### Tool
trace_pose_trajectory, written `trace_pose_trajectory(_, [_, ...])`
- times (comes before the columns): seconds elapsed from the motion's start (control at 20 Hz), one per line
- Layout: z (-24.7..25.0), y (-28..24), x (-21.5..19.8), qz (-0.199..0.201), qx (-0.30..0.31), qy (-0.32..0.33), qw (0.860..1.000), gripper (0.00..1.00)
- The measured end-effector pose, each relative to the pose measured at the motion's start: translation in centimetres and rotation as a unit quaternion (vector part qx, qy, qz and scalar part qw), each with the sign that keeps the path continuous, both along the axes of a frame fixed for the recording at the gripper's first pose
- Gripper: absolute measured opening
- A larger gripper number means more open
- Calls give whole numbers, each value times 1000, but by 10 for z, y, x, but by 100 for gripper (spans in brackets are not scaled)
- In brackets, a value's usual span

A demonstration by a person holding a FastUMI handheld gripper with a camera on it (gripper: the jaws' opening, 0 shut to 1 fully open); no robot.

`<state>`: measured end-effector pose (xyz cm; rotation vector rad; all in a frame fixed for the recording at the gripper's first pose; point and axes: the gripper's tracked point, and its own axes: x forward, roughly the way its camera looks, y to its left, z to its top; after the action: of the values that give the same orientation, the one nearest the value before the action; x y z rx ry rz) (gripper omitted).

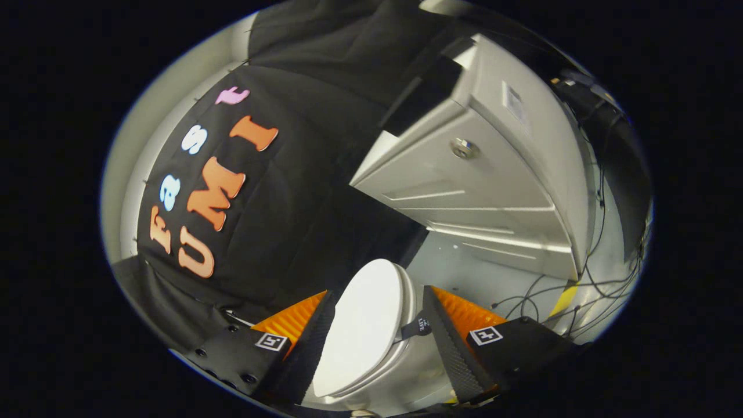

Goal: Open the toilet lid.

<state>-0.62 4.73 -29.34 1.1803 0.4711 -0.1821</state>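
Gripper: jaws apart, clamped on nothing. Toilet lid: white, closed on the toilet bowl, lying between the jaws. Black pull tab: at the lid's edge. White cabinet: beyond. Cables: on the floor.

White oval lid: closed, flat on the bowl. Located between the open tongs fingers, untouched. A dark tab projects from the lid's edge toward one finger.
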Motion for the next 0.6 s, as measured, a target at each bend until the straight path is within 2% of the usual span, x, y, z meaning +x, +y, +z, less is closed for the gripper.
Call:
trace_pose_trajectory(0.15, [-35, 8, 4, -21, 63, 32, 997, 98])
trace_pose_trajectory(0.35, [-75, 27, 14, -11, 73, 65, 995, 97])
trace_pose_trajectory(0.5, [-82, 38, 18, -1, 84, 69, 994, 96])
trace_pose_trajectory(0.6, [-83, 48, 21, 16, 77, 61, 995, 91])
